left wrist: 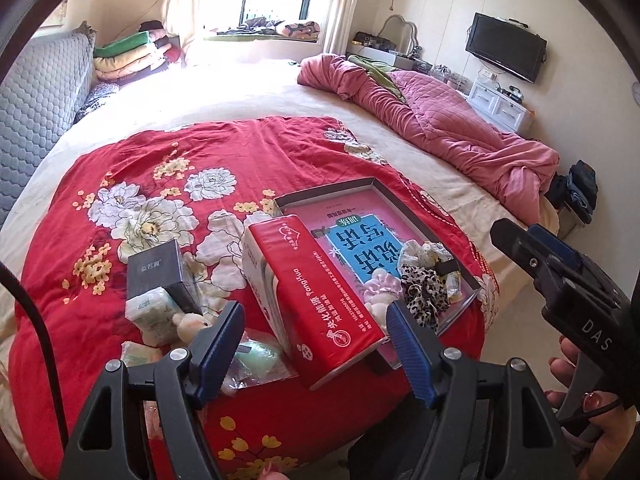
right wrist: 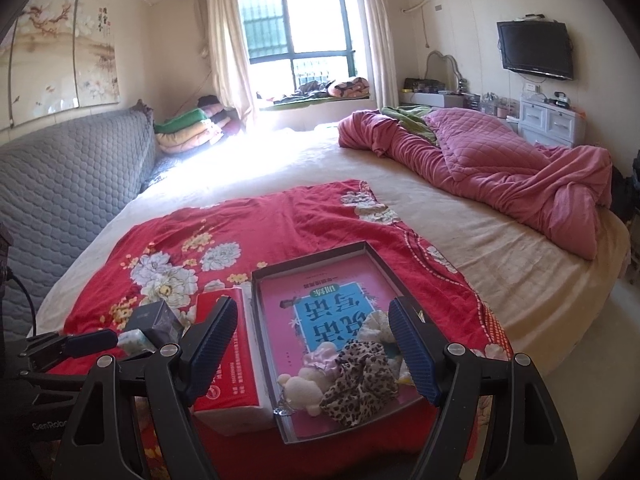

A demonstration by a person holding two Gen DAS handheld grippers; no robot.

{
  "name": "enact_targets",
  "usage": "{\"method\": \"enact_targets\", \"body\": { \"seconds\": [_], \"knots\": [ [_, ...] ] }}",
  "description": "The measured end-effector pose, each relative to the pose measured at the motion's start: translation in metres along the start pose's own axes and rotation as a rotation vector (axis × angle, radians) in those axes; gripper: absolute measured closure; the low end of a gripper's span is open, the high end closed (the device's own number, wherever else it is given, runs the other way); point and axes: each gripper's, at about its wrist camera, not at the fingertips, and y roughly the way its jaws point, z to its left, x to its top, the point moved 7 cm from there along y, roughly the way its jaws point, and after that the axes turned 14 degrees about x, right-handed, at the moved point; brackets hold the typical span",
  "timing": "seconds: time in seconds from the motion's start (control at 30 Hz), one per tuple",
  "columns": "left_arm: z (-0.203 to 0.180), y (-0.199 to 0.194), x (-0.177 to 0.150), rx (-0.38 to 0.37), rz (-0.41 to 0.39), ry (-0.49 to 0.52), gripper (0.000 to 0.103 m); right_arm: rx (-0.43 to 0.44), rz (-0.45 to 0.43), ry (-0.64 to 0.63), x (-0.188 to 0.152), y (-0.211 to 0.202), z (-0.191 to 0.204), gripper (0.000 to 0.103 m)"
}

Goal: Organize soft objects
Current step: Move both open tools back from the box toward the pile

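Both claws gape, empty — left claw (left wrist: 316,344) over tissue pack (left wrist: 316,304), right claw (right wrist: 312,344) over tray (right wrist: 320,258); scrunchie (right wrist: 356,384) at tray's 6 o'clock.

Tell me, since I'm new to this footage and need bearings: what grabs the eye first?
The red floral blanket spread over the near part of the bed dominates both views. On it lies a shallow tray with a pink-and-blue book cover inside, holding a leopard-print scrunchie and a cream plush toy, with a red tissue pack leaning at its left edge. Behind, a crumpled pink quilt sprawls across the bed's right side.
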Motion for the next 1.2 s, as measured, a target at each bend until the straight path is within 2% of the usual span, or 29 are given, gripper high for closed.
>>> {"method": "enact_targets", "body": {
  "seconds": [0.2, 0.7, 1.2],
  "knots": [
    [0.025, -0.009, -0.003, 0.024, -0.004, -0.029, 0.031, 0.026, 0.008, -0.030, 0.000, 0.000, 0.017, 0.024],
    [0.127, -0.031, -0.006, 0.124, -0.018, -0.165, 0.031, 0.137, 0.029, -0.133, -0.003, 0.007, 0.072, 0.024],
    [0.180, -0.015, -0.059, 0.160, 0.076, -0.224, 0.031, 0.238, 0.099, -0.260, -0.024, 0.027, 0.121, 0.024]
  ]
}}
